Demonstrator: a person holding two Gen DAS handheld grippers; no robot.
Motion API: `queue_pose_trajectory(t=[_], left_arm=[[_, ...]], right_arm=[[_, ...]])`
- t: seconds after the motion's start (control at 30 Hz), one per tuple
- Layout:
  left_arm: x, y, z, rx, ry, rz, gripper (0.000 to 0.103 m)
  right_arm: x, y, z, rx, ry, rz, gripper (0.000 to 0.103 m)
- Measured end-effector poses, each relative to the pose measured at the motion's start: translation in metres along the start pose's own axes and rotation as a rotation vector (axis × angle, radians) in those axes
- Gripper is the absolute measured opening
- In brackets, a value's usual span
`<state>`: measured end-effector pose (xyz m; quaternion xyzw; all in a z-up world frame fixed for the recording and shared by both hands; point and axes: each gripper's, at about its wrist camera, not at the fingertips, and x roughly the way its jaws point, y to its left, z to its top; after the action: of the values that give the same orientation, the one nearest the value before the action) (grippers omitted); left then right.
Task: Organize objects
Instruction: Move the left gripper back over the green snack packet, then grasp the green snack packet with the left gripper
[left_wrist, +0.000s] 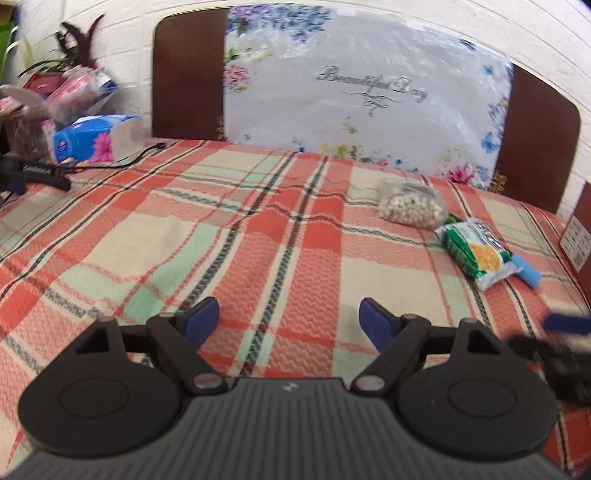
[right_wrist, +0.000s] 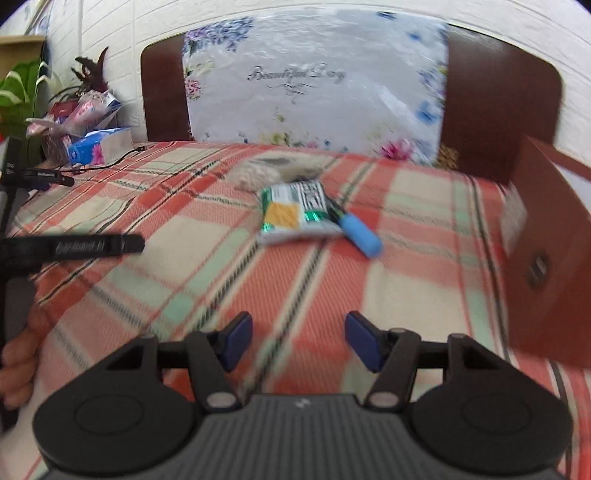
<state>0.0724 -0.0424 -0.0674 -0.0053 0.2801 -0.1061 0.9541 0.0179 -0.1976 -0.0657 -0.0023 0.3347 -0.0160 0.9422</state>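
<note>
A clear bag of pale beans (left_wrist: 412, 207) lies on the plaid blanket (left_wrist: 258, 229) at the right. A green and white snack packet (left_wrist: 476, 252) lies just in front of it, with a light blue marker (left_wrist: 526, 273) touching its right side. In the right wrist view the packet (right_wrist: 295, 216), the marker (right_wrist: 360, 232) and the blurred bean bag (right_wrist: 266, 170) lie ahead. My left gripper (left_wrist: 288, 323) is open and empty above the blanket. My right gripper (right_wrist: 298, 339) is open and empty, well short of the packet.
A brown box (right_wrist: 550, 254) stands at the right edge of the bed. A floral plastic-wrapped cushion (left_wrist: 362, 92) leans on the dark headboard (left_wrist: 186, 74). A tissue pack (left_wrist: 96, 138), clutter, plants and a black cable (left_wrist: 122, 162) sit at far left.
</note>
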Motion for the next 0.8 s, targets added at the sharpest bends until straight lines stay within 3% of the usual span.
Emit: queue_pose_trajectory(t=[0.2,0.33,0.43,0.5,0.73,0.77,0.8], left_arm=[[0.004,0.009,-0.001,-0.043,-0.013,-0.038,0.084],[0.005,0.011,-0.001,-0.054,-0.019,-0.048,0.084],[0.005,0.011,-0.001,-0.055,-0.022,-0.05,0.084],[0.005,0.011,-0.001,-0.056,-0.021,-0.051,0.084],[0.006,0.019,0.007,-0.105,0.018,-0.083,0.085],[0.008,0.022,0.013,-0.14,0.032,-0.116,0.085],[0.013,0.024,0.022,-0.166,0.051,-0.169,0.085]], right_arm=[[0.051,-0.003,0.037,0.017,-0.017,-0.019,0.07],[0.066,0.004,0.046,-0.018,-0.026,-0.008,0.068],[0.065,0.012,0.046,-0.053,-0.037,0.026,0.039],[0.061,0.02,0.043,-0.088,-0.037,0.033,0.005],[0.023,0.023,0.018,-0.165,-0.036,0.004,0.007],[0.017,0.02,0.016,-0.169,-0.039,0.01,0.014],[0.012,0.018,0.013,-0.176,-0.048,0.013,0.033]])
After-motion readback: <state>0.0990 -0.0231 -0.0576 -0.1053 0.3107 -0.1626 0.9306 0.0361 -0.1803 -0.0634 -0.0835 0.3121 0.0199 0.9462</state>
